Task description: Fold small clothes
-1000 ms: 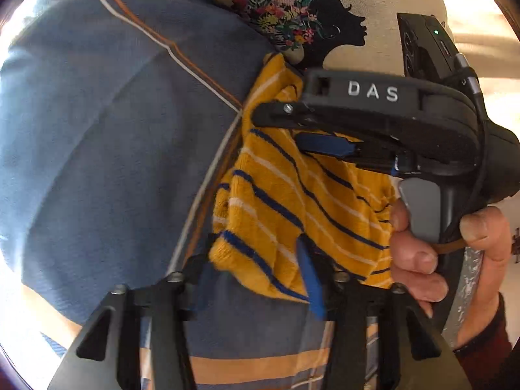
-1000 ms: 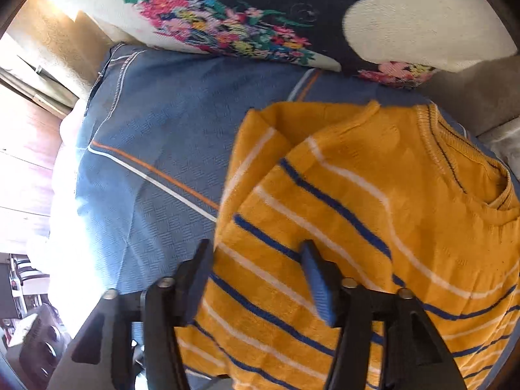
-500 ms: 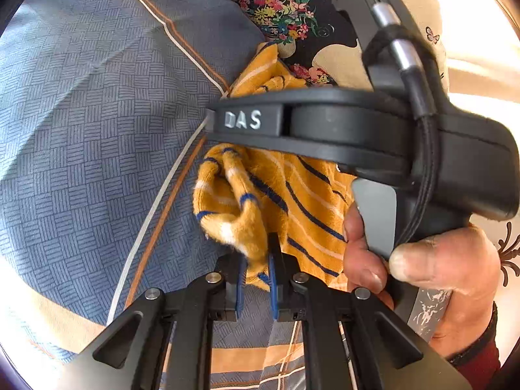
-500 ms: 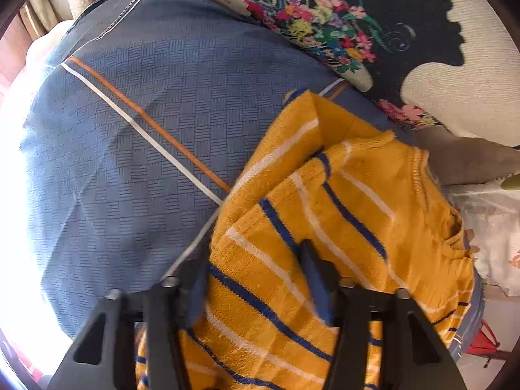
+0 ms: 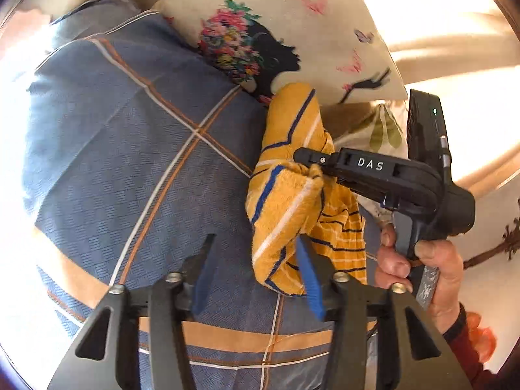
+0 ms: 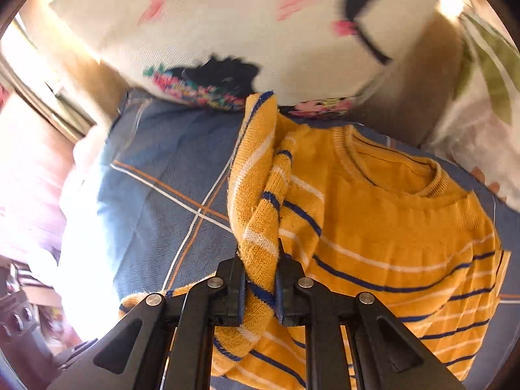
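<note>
A yellow striped sweater [image 6: 373,237] lies on a blue checked bedcover [image 5: 130,162]. The right gripper [image 6: 260,279], just closing, pinches a bunched fold. The left gripper [image 5: 256,269], just opening, holds nothing.

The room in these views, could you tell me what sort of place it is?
Probably a bedroom or living room at home: a blue checked bedsheet, a cream cushion printed with flowers and a yellow striped knit sweater.
</note>
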Demonstrator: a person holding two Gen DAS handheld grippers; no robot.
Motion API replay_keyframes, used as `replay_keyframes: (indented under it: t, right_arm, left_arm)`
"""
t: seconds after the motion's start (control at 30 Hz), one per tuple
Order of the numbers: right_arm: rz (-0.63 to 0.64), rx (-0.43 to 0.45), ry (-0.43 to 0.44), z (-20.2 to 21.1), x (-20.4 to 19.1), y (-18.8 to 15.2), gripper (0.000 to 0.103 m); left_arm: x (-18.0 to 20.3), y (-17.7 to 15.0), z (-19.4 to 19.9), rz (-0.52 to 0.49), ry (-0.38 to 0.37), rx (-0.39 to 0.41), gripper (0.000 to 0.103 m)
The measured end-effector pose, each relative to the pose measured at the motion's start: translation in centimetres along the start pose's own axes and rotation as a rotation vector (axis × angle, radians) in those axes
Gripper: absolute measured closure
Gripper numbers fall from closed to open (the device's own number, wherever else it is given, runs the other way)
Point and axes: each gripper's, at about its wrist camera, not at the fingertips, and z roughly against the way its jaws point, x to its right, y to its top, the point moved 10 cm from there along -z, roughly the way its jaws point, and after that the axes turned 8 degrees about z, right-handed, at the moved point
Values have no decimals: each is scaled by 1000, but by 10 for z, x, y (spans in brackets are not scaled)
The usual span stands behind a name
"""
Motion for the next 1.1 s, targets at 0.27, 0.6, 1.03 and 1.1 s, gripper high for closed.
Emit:
replay_keyframes:
  t: [0.27, 0.6, 1.03, 1.1]
  right_arm:
    - [-110, 9, 112, 12, 39, -25, 89]
    - [-263, 128, 135, 67, 146, -61, 89]
    - [-453, 97, -5, 75, 287, -156, 67]
    - [-470, 123, 6, 86, 296, -161, 63]
  left_arm:
    - [63, -13, -70, -280, 140, -33, 83]
    - [166, -75, -112, -389, 60, -109, 96]
    - [217, -168, -183, -525, 81, -298, 81]
    - [212, -172, -168, -534, 66, -308, 73]
